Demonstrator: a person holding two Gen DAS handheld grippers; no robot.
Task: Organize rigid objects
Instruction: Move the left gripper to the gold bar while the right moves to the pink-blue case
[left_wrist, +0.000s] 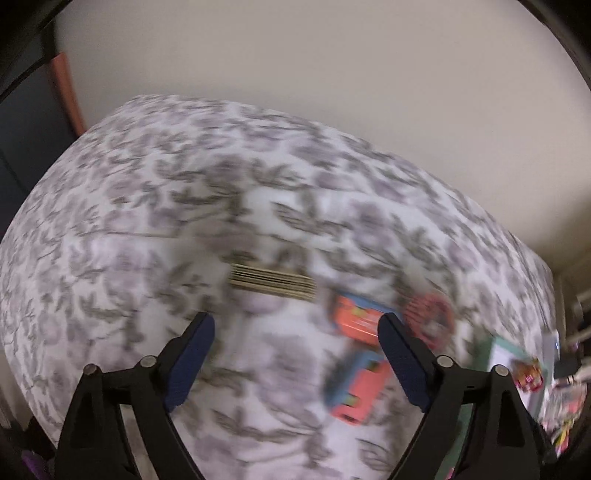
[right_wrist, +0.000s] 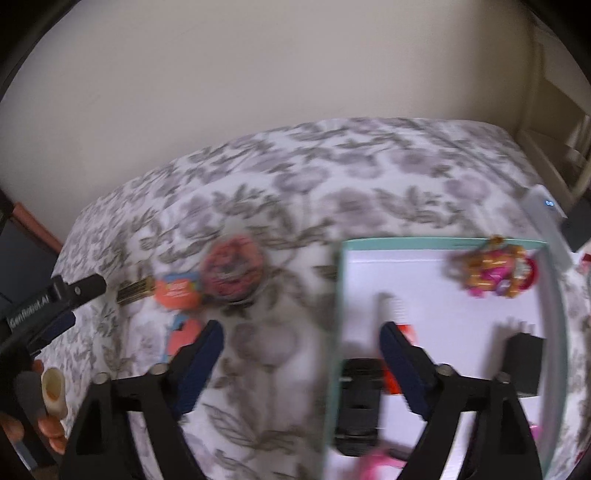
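Floral grey-and-white cloth covers the whole surface under both tools, and both views are motion-blurred. Farthest left in the right wrist view, the left gripper reaches in over the cloth; in its own view, the left gripper hangs with its jaws spread wide and nothing between them. Just ahead of it lies a flat stack of tan sticks. To the right of that sit an orange card pack, a second orange pack nearer the camera, and a round red-patterned disc, close together on the cloth. Farther right stands a teal-rimmed white tray; the right gripper hovers released and empty across its left edge. Inside the tray lie a black toy car, a black block and, at its far right corner, a gold-and-pink trinket bundle.
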